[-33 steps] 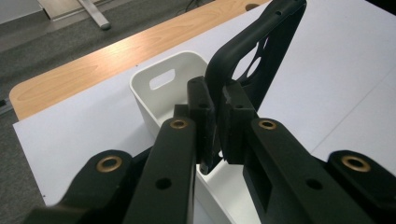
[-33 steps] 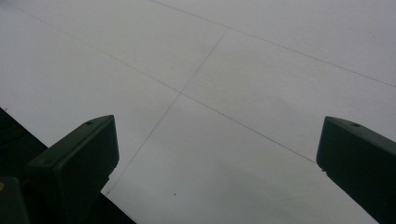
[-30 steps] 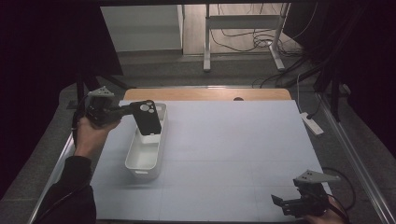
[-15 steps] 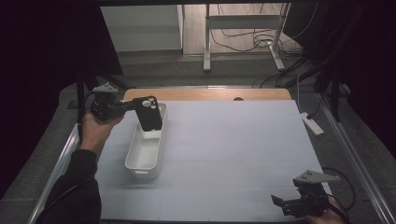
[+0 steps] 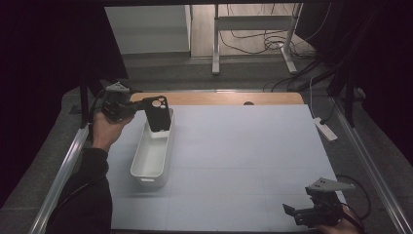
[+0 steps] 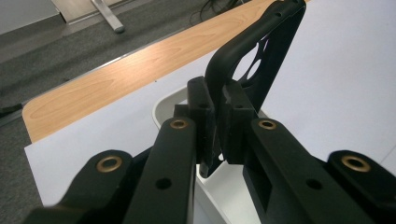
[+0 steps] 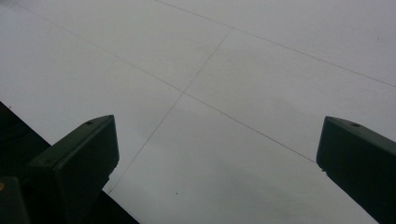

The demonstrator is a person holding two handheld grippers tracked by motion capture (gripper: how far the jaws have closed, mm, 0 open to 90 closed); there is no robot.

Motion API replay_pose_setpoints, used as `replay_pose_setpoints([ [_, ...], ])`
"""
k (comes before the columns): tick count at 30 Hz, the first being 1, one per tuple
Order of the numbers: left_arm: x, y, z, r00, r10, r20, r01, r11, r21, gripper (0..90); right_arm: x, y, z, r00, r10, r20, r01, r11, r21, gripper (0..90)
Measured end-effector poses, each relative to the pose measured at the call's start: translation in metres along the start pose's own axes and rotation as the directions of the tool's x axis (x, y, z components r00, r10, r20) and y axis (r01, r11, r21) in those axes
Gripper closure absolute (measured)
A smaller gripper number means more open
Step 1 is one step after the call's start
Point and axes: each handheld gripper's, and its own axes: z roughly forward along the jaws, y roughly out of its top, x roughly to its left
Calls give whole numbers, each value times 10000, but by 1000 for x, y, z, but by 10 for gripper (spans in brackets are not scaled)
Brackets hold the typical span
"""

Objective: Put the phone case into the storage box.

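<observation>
Clamping one black phone case (image 5: 158,113) by its edge, the left gripper (image 6: 217,135) holds it tilted above the far end of the single white tub (image 5: 152,157), its lower edge perhaps inside the rim, though that is hard to tell. Two round cutouts show in the case. The right gripper (image 5: 311,213) rests at the near right of the white mat (image 5: 243,146), jaws spread wide, nothing between them.
</observation>
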Motion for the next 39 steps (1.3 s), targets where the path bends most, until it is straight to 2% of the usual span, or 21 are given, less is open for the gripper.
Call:
replay_pose_setpoints([
  [22,10,0,31,9989,155,-445,-149,9998,127,846,0,0,0,10000,-39,-40,39,10000,-3,0],
  [33,14,-6,41,9987,80,-507,-86,9999,-123,846,0,0,0,10000,-39,-55,39,10000,6,0],
  [39,17,-9,47,9986,189,-494,-199,9996,-188,846,0,0,0,10000,-36,-81,37,10000,22,0],
])
